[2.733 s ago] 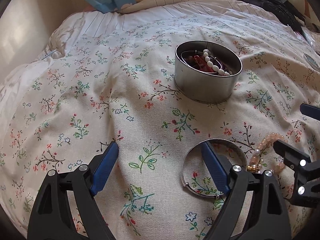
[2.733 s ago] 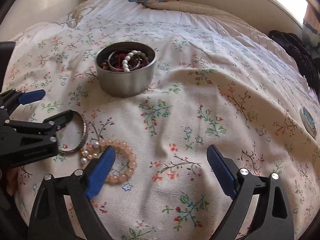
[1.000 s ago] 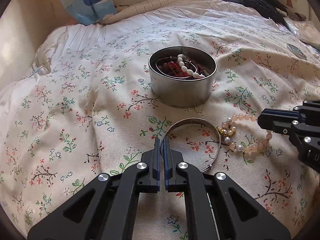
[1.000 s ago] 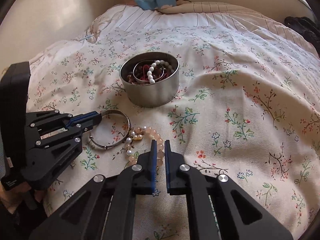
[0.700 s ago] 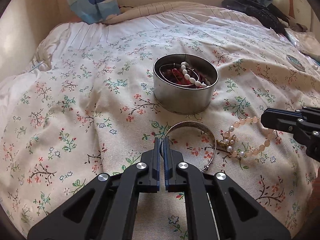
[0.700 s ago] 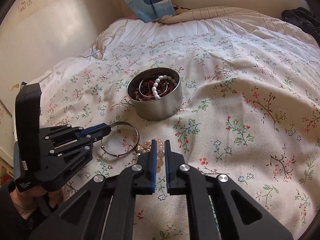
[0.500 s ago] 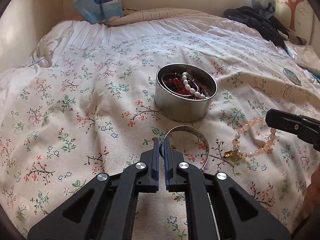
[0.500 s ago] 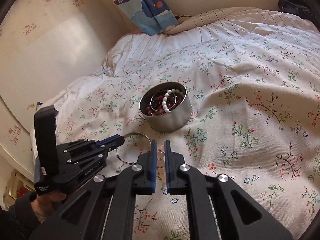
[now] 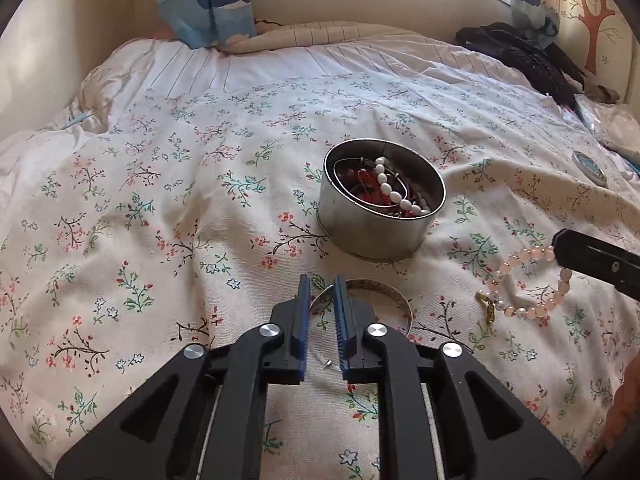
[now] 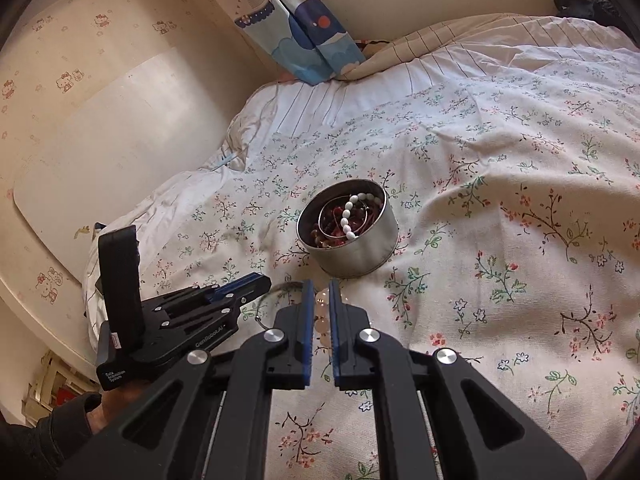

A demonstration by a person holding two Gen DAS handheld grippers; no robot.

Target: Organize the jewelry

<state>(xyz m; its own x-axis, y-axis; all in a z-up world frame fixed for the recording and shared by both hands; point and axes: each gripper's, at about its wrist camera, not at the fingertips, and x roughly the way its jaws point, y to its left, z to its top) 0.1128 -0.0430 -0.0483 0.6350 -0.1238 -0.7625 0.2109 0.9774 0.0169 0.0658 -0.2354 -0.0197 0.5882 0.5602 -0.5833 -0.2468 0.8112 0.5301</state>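
My left gripper hovers low over the floral bedspread, its jaws opening. The thin rim of a silver bangle runs through the gap between the blue pads, which no longer press on it. The bangle lies just in front of a round metal tin holding a white bead bracelet, red pieces and rings. My right gripper is shut on a pink bead bracelet. In the left wrist view that bracelet hangs from the right gripper, to the right of the tin.
The bedspread is soft and wrinkled. A small round lid lies at the far right, with dark clothing behind it. A blue curtain and a wall stand at the head. A hand in a dark sleeve holds the left gripper.
The left jaws, earlier shut on the bangle's rim, have parted a little. The right gripper has lifted the pink bead bracelet off the bedspread, so it now dangles.
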